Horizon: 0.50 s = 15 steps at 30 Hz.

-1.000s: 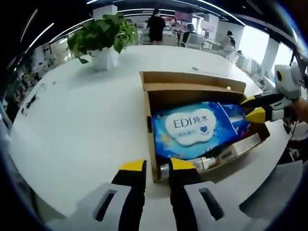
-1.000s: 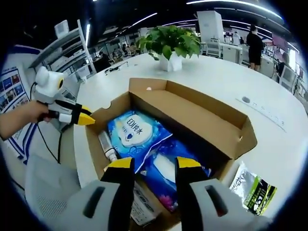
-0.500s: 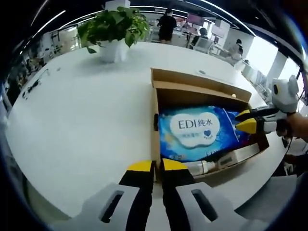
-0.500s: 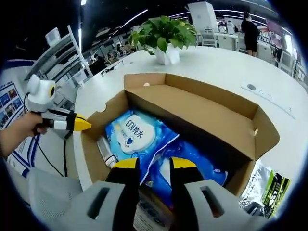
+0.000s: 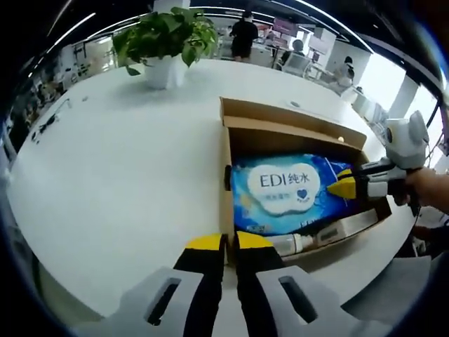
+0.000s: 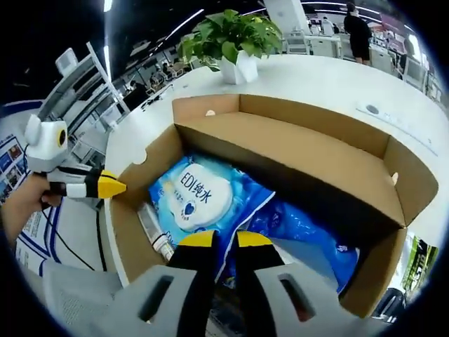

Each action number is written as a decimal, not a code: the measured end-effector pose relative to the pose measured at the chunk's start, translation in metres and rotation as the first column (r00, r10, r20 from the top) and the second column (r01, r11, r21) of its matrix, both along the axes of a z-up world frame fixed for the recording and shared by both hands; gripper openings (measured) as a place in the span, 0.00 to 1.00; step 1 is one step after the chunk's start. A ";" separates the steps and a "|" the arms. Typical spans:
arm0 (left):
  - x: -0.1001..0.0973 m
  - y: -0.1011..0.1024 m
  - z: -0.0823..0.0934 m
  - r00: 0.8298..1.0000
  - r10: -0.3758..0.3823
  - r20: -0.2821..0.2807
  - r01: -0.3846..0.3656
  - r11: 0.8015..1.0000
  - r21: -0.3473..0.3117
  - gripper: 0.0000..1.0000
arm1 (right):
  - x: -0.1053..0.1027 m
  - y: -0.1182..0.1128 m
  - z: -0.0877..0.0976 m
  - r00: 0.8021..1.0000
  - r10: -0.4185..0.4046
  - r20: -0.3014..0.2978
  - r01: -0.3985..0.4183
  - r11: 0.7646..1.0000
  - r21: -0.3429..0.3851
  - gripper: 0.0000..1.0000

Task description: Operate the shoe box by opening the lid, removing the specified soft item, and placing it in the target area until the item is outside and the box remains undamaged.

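1. The left gripper (image 5: 224, 242) had its yellow-tipped fingers (image 5: 203, 243) nearly pressed together, with only a thin gap between them. They sat at the near outer edge of the box (image 5: 226, 210) and held nothing.
2. The right gripper (image 6: 224, 240) also had its fingers (image 6: 196, 239) close together, with a narrow slit between them. They were just above the near edge of the wipes pack (image 6: 200, 200). Whether they touched it could not be told.
3. In the left gripper view, the right gripper's yellow tip sat over the far end of the wipes pack (image 5: 287, 189), held by a hand (image 5: 428, 191).
4. The cardboard box was open, and its lid (image 6: 295, 158) stood up along the long side.
5. Inside, the blue wipes pack with a white label lay flat on top. Part of a second blue pack (image 6: 309, 232) showed under it.
6. A small bottle (image 5: 298, 242) lay on its side along the box's near wall, beside the pack.
7. A green and black packet (image 6: 417, 260) lay on the worktop just outside the box.
8. The box sat on a wide white worktop (image 5: 119, 175). A potted plant (image 5: 165, 42) in a white pot stood well apart from the box.
9. Beyond was an open office with ceiling strip lights, desks, and people (image 5: 245, 35) standing far off.
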State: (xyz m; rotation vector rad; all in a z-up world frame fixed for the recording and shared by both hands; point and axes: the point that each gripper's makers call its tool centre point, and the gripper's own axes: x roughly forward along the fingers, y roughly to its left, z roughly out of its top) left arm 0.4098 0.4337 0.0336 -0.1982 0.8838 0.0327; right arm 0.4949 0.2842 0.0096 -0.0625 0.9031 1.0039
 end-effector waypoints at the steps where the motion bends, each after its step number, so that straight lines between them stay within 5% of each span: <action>1: 0.000 0.000 0.000 1.000 -0.001 -0.001 0.001 1.000 0.001 0.02 | 0.000 0.000 0.000 1.000 -0.001 0.000 0.001 1.000 0.000 0.07; 15: -0.002 -0.004 0.002 1.000 -0.006 -0.010 0.006 1.000 0.011 0.02 | 0.002 -0.009 0.007 0.999 -0.039 0.016 0.039 0.999 -0.025 0.00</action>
